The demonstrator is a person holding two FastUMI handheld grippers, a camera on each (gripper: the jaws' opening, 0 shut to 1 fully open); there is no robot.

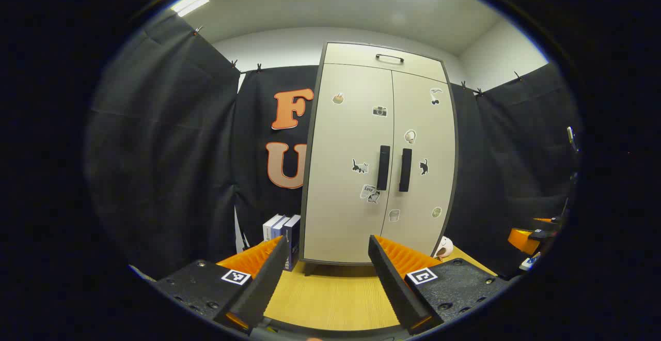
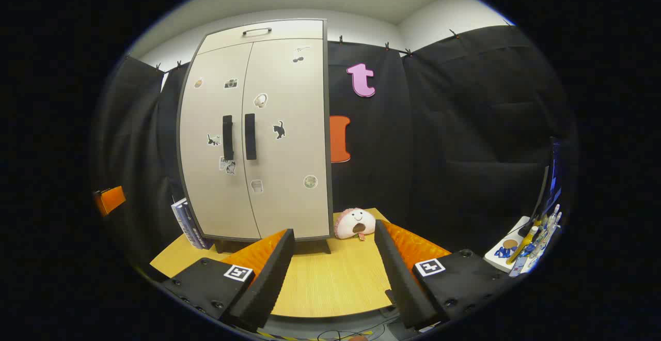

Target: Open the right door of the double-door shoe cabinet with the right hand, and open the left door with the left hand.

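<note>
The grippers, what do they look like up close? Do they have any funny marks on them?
Each one is a blocky black body with bolts and two long wedge-shaped fingers with ridged inner faces. The left gripper carries a small black-and-white square marker on each side, like a little puzzle code. The right gripper carries the same pair of square markers. No cables on them that I can make out.

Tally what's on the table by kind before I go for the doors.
Shoe cabinet: 1, both doors shut
Door handles: 2
Top drawer handle: 1
Books, upright left of the cabinet: 3
Plush toy, right of the cabinet: 1
Total: 8
</note>
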